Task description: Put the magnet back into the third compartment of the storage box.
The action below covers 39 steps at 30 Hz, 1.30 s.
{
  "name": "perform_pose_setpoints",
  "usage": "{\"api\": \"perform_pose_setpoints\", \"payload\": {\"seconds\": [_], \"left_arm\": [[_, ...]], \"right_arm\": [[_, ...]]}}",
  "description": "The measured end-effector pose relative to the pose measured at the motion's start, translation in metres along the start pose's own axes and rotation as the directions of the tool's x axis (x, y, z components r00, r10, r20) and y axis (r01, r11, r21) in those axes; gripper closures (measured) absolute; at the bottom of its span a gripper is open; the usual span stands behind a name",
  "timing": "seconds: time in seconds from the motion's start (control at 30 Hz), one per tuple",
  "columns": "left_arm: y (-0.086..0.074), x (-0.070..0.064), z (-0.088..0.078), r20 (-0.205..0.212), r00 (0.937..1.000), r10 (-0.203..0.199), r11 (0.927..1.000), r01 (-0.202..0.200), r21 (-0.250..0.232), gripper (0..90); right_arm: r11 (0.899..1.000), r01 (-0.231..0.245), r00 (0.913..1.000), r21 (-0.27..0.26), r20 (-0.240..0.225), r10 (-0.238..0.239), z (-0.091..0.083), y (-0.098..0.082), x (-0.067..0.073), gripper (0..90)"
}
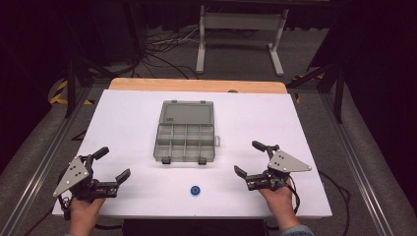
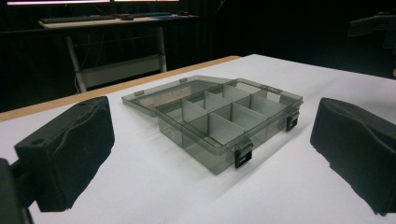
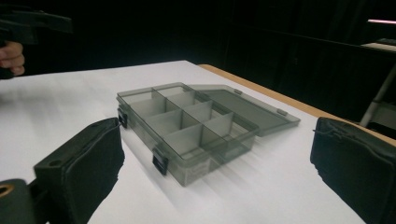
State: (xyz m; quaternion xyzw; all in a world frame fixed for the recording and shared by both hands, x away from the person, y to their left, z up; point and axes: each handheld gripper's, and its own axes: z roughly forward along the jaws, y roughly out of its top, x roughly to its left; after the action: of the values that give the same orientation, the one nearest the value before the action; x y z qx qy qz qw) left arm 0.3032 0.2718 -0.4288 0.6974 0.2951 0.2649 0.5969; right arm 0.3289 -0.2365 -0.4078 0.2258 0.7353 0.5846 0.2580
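A grey see-through compartment box (image 1: 185, 140) lies open in the middle of the white table (image 1: 128, 118), lid folded back flat, its compartments empty. It also appears in the left gripper view (image 2: 224, 119) and the right gripper view (image 3: 187, 126). A small blue round object (image 1: 195, 190) rests on the table near the front edge, in front of the box. My left gripper (image 1: 112, 164) is open at the front left with nothing between its jaws. My right gripper (image 1: 250, 158) is open at the front right, likewise with nothing between its jaws. Both are well clear of the box.
A wooden strip (image 1: 196, 85) runs along the table's far edge. Beyond it stand a white metal frame (image 1: 241, 34) and cables on the floor. Metal rails (image 1: 44, 157) flank the table on both sides.
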Motion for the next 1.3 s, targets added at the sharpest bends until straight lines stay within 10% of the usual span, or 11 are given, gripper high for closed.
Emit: {"api": "perform_pose_setpoints", "payload": {"seconds": [0.6,0.83,1.17,1.3], "left_arm": [[0.001,0.0,-0.001,0.001,1.0,0.008,1.0,-0.008,0.003,0.4],[0.001,0.0,0.0,0.002,1.0,0.008,1.0,-0.008,0.001,0.4],[0.001,0.0,-0.001,0.001,1.0,0.008,1.0,-0.008,0.005,0.4],[0.001,0.0,0.0,0.0,1.0,0.008,1.0,-0.008,0.004,0.4]], "right_arm": [[1.0,0.021,0.9933,0.01,-0.114,-0.019,0.033,0.011,0.02,2.8],[0.993,0.073,0.9923,0.088,-0.107,-0.063,0.035,0.02,0.023,3.7],[0.953,0.125,0.9824,0.275,-0.169,-0.08,0.04,0.043,0.027,11.9],[0.922,0.163,0.974,0.352,-0.206,-0.093,0.044,0.052,0.031,13.3]]}}
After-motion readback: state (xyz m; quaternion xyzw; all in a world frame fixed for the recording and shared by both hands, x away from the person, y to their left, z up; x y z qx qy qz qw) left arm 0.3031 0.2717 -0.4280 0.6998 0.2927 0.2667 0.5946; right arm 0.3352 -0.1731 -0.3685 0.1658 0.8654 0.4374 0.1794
